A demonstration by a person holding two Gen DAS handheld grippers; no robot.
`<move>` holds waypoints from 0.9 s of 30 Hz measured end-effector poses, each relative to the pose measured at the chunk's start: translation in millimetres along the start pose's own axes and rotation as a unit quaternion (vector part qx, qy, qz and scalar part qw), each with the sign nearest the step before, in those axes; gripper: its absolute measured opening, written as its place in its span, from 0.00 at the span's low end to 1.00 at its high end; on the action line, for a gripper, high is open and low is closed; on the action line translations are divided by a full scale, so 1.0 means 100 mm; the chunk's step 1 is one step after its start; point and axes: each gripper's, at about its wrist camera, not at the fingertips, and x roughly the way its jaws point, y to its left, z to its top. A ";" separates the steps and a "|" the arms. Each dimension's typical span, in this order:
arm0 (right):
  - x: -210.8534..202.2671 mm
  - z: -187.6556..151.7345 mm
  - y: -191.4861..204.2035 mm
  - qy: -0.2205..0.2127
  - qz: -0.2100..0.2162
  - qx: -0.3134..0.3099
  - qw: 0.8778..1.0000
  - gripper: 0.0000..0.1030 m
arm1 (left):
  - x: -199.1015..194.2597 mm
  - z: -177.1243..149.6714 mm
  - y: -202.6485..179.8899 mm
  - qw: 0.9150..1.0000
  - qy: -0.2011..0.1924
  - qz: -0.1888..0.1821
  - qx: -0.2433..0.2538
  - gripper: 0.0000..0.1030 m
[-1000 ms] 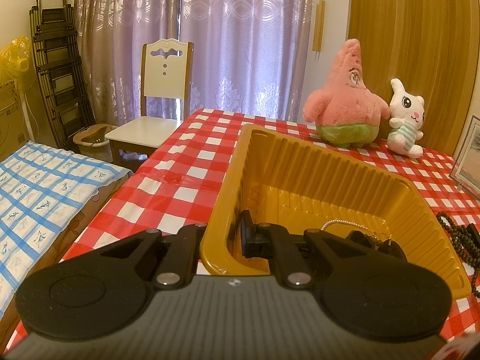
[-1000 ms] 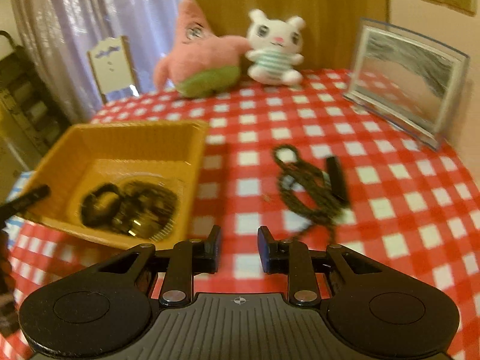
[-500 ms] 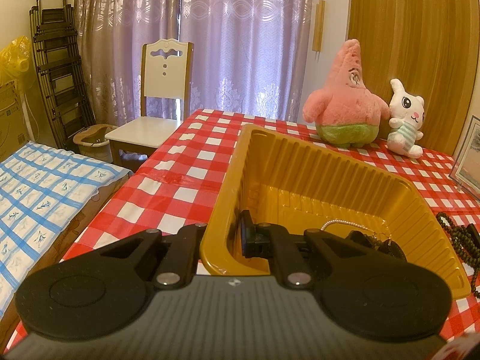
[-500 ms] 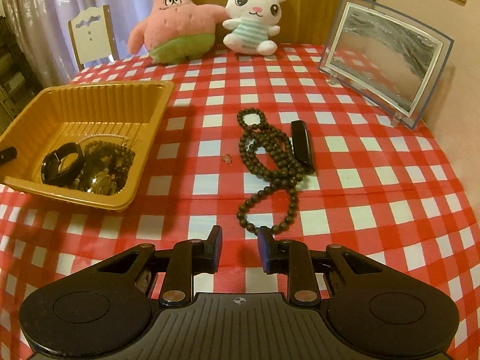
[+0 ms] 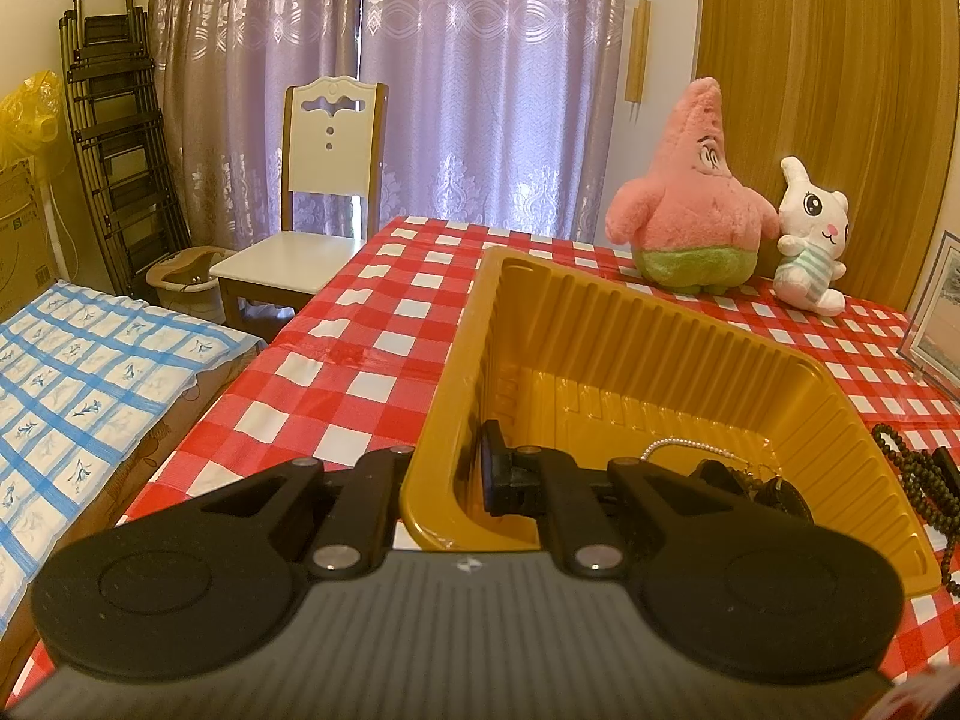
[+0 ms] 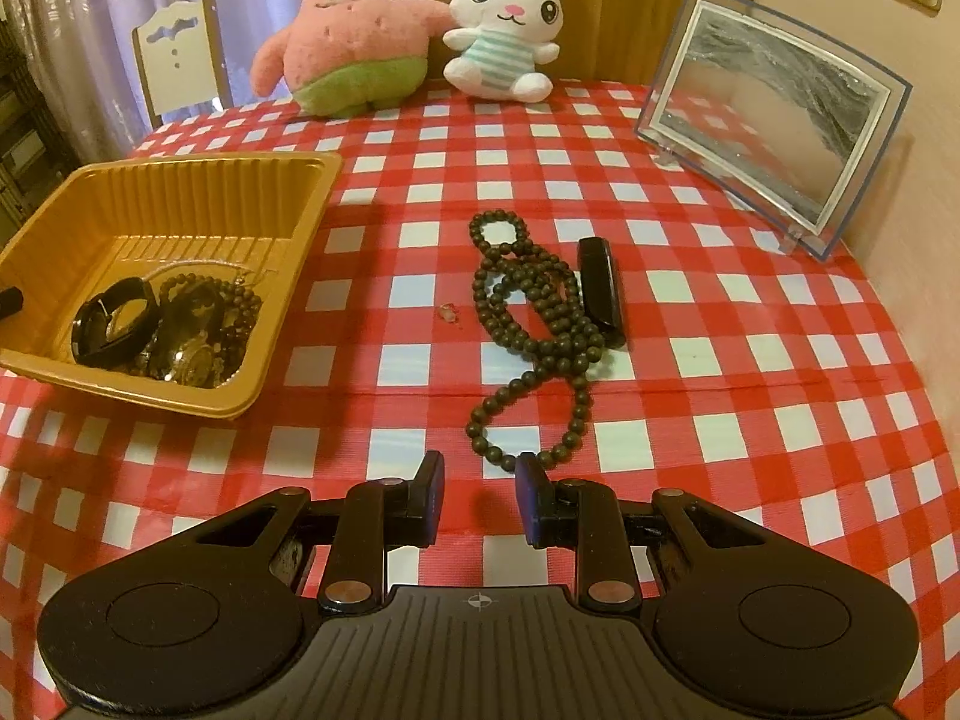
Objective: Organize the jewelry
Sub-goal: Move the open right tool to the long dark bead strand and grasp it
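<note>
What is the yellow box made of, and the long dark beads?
The yellow tray looks like thin moulded plastic: glossy, with ribbed walls and a rolled rim. The bead string on the tablecloth looks like dark wood, matte and round, though painted plastic or stone is possible.

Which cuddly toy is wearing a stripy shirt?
The white bunny, sitting right of the pink starfish toy at the table's far edge. The starfish has green shorts and no shirt.

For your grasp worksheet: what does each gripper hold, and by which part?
Left gripper clamps the ribbed yellow plastic tray by its near rim. Right gripper holds nothing.
</note>
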 end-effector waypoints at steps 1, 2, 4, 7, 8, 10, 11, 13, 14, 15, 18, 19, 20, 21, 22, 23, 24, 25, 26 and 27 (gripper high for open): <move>0.01 0.00 -0.01 0.001 -0.001 0.001 1.000 0.26 | 0.00 0.01 0.00 1.000 0.000 0.000 0.000 0.08; 0.01 -0.01 -0.02 0.000 -0.002 0.003 1.000 0.26 | 0.00 0.01 0.00 1.000 0.000 0.000 0.000 0.08; 0.03 0.00 -0.05 -0.001 -0.006 0.007 1.000 0.26 | 0.00 0.00 0.00 1.000 0.000 0.000 0.000 0.08; 0.05 -0.01 -0.12 -0.007 -0.014 0.015 1.000 0.26 | 0.00 0.01 0.00 1.000 -0.001 0.000 0.000 0.08; 0.06 0.00 -0.15 -0.009 -0.017 0.018 1.000 0.26 | 0.00 0.01 0.00 1.000 0.000 0.000 0.000 0.08; 0.07 0.02 -0.21 -0.014 -0.022 0.024 0.999 0.26 | 0.00 0.01 0.00 1.000 0.000 0.000 0.000 0.08; 0.08 0.03 -0.25 -0.017 -0.023 0.028 0.999 0.26 | 0.00 0.01 0.00 1.000 0.000 0.000 0.000 0.08; 0.10 0.06 -0.32 -0.022 -0.021 0.039 0.999 0.26 | 0.00 0.01 0.00 1.000 0.000 0.000 0.000 0.08; 0.12 0.08 -0.36 -0.023 -0.018 0.047 0.998 0.26 | 0.00 0.00 0.00 1.000 0.000 0.000 0.000 0.08; 0.14 0.10 -0.39 -0.024 -0.015 0.056 0.998 0.26 | 0.00 0.01 -0.01 1.000 -0.001 0.001 0.001 0.08; 0.19 0.17 -0.51 -0.026 -0.001 0.094 0.995 0.26 | 0.00 0.00 0.00 1.000 0.000 0.002 0.002 0.09; 0.21 0.19 -0.55 -0.026 0.005 0.109 0.994 0.26 | 0.00 0.00 -0.01 1.000 0.000 0.002 0.002 0.09; 0.22 0.21 -0.58 -0.026 0.010 0.125 0.992 0.26 | 0.00 -0.01 0.00 1.000 -0.001 0.002 0.002 0.09; 0.24 0.23 -0.62 -0.027 0.015 0.142 0.989 0.26 | 0.00 0.00 -0.01 1.000 -0.001 0.002 0.002 0.09; 0.26 0.26 -0.66 -0.028 0.021 0.160 0.987 0.26 | 0.00 0.00 -0.01 1.000 -0.001 0.002 0.002 0.09; 0.27 0.27 -0.70 -0.031 0.026 0.175 0.984 0.26 | 0.00 0.00 -0.01 1.000 -0.001 0.002 0.002 0.09; 0.28 0.29 -0.73 -0.033 0.029 0.192 0.980 0.26 | 0.00 -0.01 0.00 1.000 -0.001 0.002 0.002 0.09; 0.31 0.31 -0.77 -0.034 0.032 0.207 0.977 0.26 | 0.00 -0.01 -0.01 1.000 -0.001 0.002 0.003 0.09; 0.32 0.33 -0.80 -0.036 0.035 0.221 0.974 0.26 | 0.00 -0.02 -0.01 1.000 -0.001 0.002 0.003 0.09; 0.34 0.34 -0.84 -0.037 0.038 0.235 0.970 0.26 | 0.00 -0.03 -0.01 1.000 -0.001 0.001 0.003 0.09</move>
